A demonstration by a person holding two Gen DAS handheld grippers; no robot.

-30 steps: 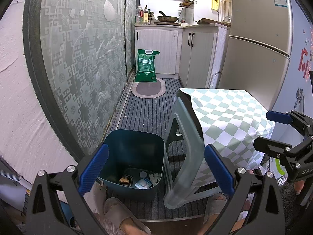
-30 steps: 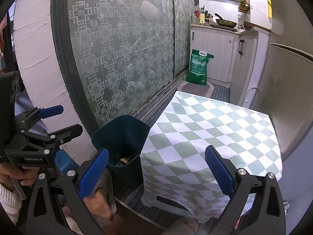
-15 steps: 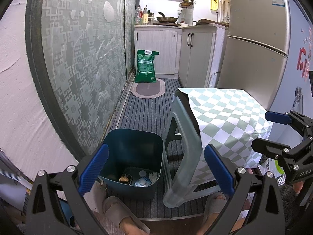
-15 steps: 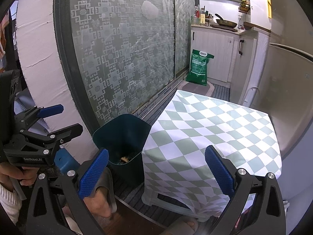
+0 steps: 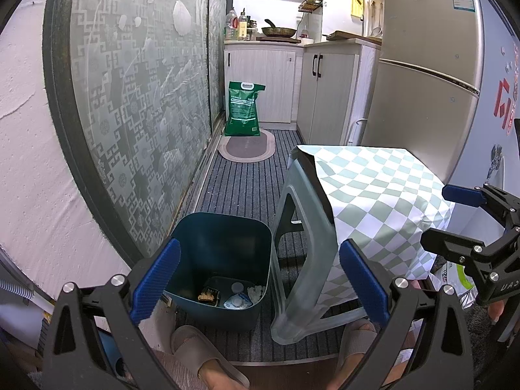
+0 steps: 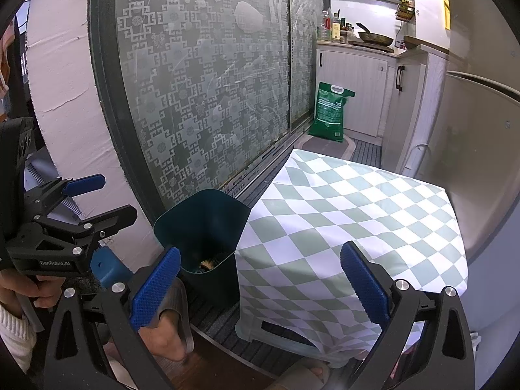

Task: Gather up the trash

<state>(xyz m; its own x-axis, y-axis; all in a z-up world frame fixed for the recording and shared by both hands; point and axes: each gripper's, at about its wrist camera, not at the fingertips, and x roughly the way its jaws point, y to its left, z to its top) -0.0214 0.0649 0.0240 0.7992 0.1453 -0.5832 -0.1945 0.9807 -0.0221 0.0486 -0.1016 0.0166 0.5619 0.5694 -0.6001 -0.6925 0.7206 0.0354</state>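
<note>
A dark teal trash bin [image 5: 224, 250] stands on the striped floor mat left of a stool; it also shows in the right wrist view [image 6: 204, 224]. At its bottom lie a brown scrap [image 5: 207, 294], a white lidded cup [image 5: 239, 299] and crumpled white paper [image 5: 255, 292]. My left gripper [image 5: 260, 282] is open and empty, held above and in front of the bin. My right gripper [image 6: 260, 282] is open and empty, above the near edge of the checkered cloth [image 6: 351, 227]. Each gripper shows in the other's view, the right [image 5: 468, 224] and the left [image 6: 84, 201].
The cloth covers a translucent plastic stool [image 5: 302, 243]. A patterned glass sliding door [image 5: 139, 97] runs along the left. A fridge [image 5: 429, 65] stands at right, white cabinets [image 5: 292, 74] and a green bag [image 5: 243, 109] at the back. My slippered feet [image 5: 201, 357] are near the bin.
Both views have shifted only slightly; the left gripper has eased a little back from the bin. Both grippers stay open and empty.
</note>
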